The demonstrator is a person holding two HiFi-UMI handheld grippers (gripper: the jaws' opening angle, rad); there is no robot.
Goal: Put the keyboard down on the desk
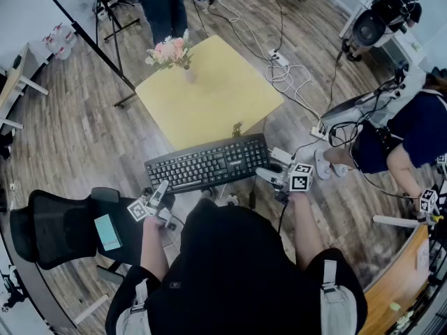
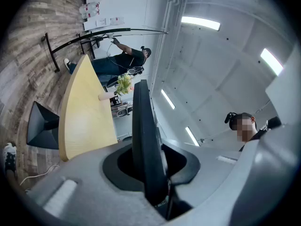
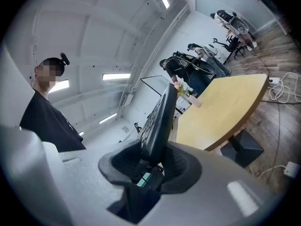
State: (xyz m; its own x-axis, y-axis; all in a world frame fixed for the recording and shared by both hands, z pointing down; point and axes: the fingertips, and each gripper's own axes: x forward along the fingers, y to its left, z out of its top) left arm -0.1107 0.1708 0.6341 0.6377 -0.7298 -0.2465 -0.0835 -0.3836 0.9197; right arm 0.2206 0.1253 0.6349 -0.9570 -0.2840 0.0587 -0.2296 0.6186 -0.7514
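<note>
The left claw is closed narrowly on the left end of the black keyboard. Its own view shows both jaws pressed against the keyboard's thin edge. The right claw stands a little wider and is clamped on the right end, with the keyboard wedged between its jaws. Between the two, the keyboard hangs roughly level in the air in front of the person, keys up, at the near corner of the yellow bench and not resting on it.

A small vase of flowers stands at the bench's far corner. The floor is wood plank, with white cables trailing across it. A black mesh chair sits to the left. One person stands beyond the bench and another sits on the right.
</note>
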